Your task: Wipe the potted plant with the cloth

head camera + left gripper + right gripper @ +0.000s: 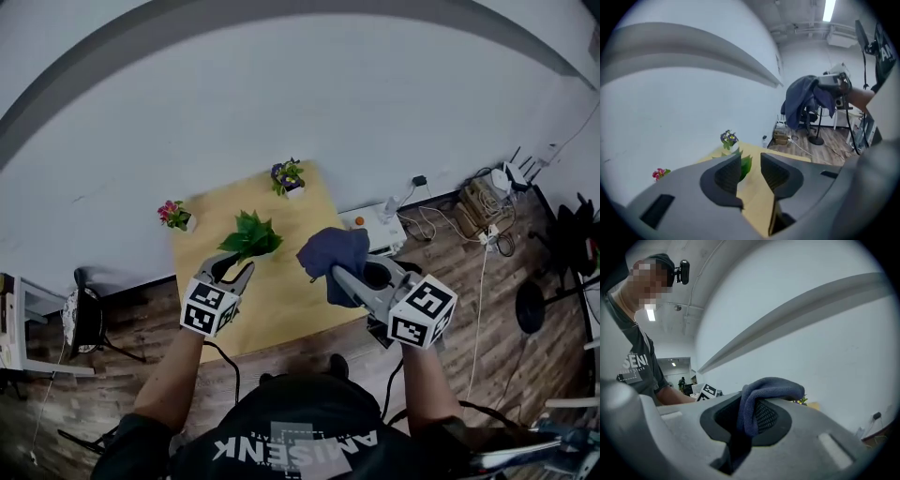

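The left gripper (751, 168) is shown with jaws spread wide and nothing gripped; the green potted plant (251, 234) is seen just beyond their tips, on the yellow table (281, 309). The right gripper (751, 416) is clamped on the blue cloth (771, 387), held just right of the plant. Bare tabletop is left toward the near edge.

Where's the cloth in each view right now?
Head view: cloth at centre, over the right gripper.
Left gripper view: cloth upper right, hanging from that gripper.
Right gripper view: cloth at centre, clamped between the jaws.
Shared landmark: grey wall stripe.
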`<state>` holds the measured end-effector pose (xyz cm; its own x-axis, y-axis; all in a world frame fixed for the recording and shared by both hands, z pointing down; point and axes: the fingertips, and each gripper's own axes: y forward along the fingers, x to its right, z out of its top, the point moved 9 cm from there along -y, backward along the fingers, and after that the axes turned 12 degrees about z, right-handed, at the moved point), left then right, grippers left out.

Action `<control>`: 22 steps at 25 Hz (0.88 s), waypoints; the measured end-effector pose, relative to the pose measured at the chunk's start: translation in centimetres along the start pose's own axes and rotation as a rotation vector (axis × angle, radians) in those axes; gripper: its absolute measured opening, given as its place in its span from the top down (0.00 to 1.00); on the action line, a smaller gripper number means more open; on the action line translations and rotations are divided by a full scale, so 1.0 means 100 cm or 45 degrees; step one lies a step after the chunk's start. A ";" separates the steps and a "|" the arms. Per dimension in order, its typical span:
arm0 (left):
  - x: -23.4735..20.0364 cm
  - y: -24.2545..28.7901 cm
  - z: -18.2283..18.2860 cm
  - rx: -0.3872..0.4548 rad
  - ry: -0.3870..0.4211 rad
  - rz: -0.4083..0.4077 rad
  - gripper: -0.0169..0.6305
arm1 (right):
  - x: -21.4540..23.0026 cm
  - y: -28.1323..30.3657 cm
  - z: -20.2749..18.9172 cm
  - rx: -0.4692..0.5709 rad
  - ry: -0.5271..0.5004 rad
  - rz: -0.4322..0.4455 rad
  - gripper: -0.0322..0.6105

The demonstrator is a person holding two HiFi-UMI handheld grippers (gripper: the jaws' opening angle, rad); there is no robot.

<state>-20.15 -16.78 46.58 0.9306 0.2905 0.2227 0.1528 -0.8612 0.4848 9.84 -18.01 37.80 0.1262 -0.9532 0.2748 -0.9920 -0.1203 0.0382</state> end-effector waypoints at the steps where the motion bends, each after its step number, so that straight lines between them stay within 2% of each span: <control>1: -0.003 -0.013 0.004 0.037 -0.042 0.027 0.77 | -0.001 0.002 0.005 0.001 -0.014 0.013 0.88; 4: -0.015 -0.053 0.019 0.158 -0.186 0.110 0.81 | -0.005 0.010 0.018 0.005 -0.059 0.050 0.88; 6: -0.021 -0.085 0.030 0.288 -0.297 0.169 0.95 | -0.010 0.015 0.026 0.012 -0.093 0.071 0.88; 9: -0.025 -0.124 0.042 0.416 -0.387 0.260 0.95 | -0.017 0.022 0.039 0.031 -0.142 0.098 0.88; 12: -0.027 -0.151 0.052 0.446 -0.389 0.318 0.95 | -0.021 0.031 0.051 0.041 -0.170 0.126 0.88; 16: -0.034 -0.186 0.062 0.498 -0.504 0.376 0.97 | -0.026 0.045 0.064 0.064 -0.189 0.158 0.88; 18: -0.039 -0.197 0.067 0.497 -0.528 0.413 0.97 | -0.028 0.052 0.070 0.067 -0.197 0.175 0.88; 22: -0.046 -0.212 0.079 0.449 -0.426 0.512 0.97 | -0.031 0.063 0.079 0.062 -0.205 0.194 0.88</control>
<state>-25.00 -3.18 28.64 0.9830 -0.1817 0.0252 -0.1833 -0.9782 0.0975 3.16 -18.05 29.61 -0.0234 -0.9929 0.1168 -0.9990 0.0189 -0.0393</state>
